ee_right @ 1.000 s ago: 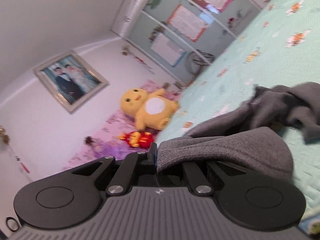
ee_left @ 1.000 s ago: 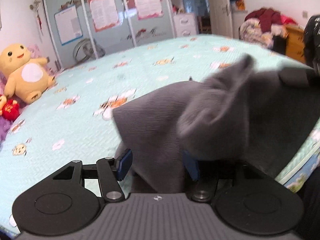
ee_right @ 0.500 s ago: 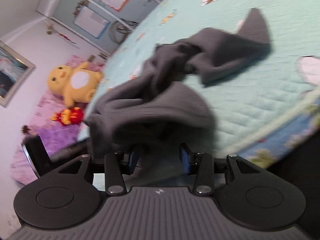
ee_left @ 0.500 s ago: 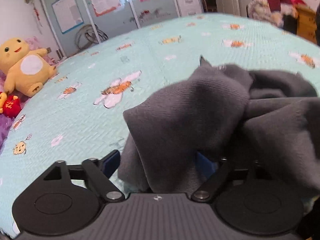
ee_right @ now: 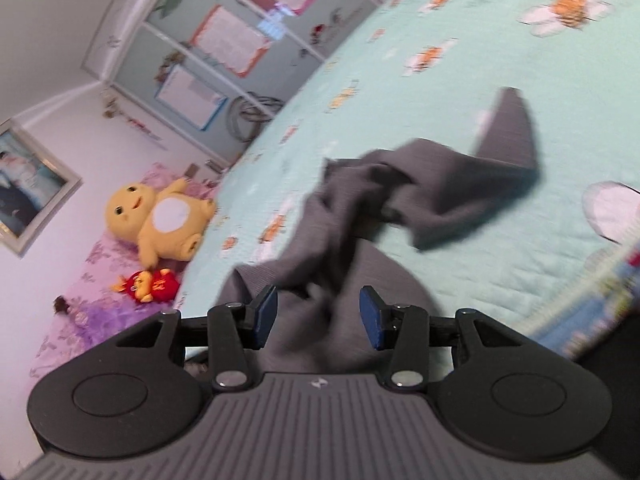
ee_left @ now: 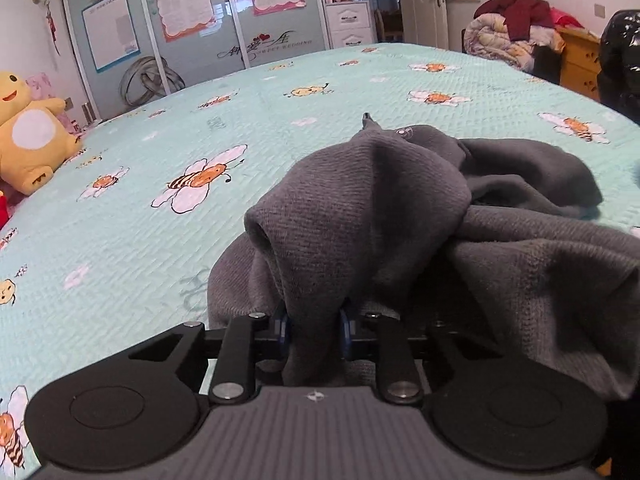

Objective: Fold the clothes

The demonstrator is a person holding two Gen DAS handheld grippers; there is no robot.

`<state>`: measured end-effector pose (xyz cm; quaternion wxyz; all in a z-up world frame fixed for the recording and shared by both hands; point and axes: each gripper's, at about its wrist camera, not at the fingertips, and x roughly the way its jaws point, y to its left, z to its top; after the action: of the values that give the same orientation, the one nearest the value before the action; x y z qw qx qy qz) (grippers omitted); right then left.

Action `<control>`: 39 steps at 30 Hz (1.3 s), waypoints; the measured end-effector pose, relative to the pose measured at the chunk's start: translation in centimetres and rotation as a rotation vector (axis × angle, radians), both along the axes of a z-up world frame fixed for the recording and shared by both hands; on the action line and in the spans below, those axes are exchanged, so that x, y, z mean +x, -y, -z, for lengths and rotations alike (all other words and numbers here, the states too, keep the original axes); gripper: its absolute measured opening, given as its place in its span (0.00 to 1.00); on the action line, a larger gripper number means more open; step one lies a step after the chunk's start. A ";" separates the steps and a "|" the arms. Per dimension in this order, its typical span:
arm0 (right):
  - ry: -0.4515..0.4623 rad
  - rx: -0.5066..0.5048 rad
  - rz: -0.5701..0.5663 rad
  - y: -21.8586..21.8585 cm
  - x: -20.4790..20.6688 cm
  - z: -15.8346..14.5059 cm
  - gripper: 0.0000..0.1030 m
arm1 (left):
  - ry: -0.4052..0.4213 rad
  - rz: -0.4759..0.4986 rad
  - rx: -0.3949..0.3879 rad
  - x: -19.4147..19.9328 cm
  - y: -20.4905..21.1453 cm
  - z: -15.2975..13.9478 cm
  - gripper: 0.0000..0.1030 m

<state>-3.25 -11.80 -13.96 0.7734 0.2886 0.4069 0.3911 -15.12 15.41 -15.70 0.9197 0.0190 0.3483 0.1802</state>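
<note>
While bunched (left jaws), gray garment [ee_left: 360, 216] droops.

Legible: "LOVE" atop the wardrobe door [ee_left: 116, 32]; "SWEET WEDDING" under a script decal [ee_left: 264, 46] on the glass. Poster sheets [ee_left: 182, 0] unreadable.

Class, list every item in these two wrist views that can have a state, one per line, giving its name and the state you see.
left gripper: shut on the grey garment.
right gripper: open, fingers apart, cloth lying between them unclamped.
grey garment: crumpled in a heap, unfolded, resting on the bed.
bedspread: spread flat over the bed.
yellow plush toy: sitting upright beside the bed.
white door: shut, as far as can be seen.
</note>
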 end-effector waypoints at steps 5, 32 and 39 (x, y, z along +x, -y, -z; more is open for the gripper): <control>-0.094 0.029 -0.048 -5.8 3.5 0.7 0.63 | 0.009 0.022 0.004 -1.9 1.2 -0.5 0.21; 0.023 -0.006 -0.376 -7.3 -4.2 2.5 0.03 | 0.080 0.240 0.151 -6.8 5.0 -4.6 0.74; 0.003 0.060 -0.385 -7.8 -4.9 2.0 0.04 | 0.013 0.327 0.301 -6.7 6.3 -2.8 0.75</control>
<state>-8.14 -4.04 -16.00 0.6760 0.2276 0.4417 0.5442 -21.80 9.07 -12.92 0.9257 0.2111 0.3039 0.0789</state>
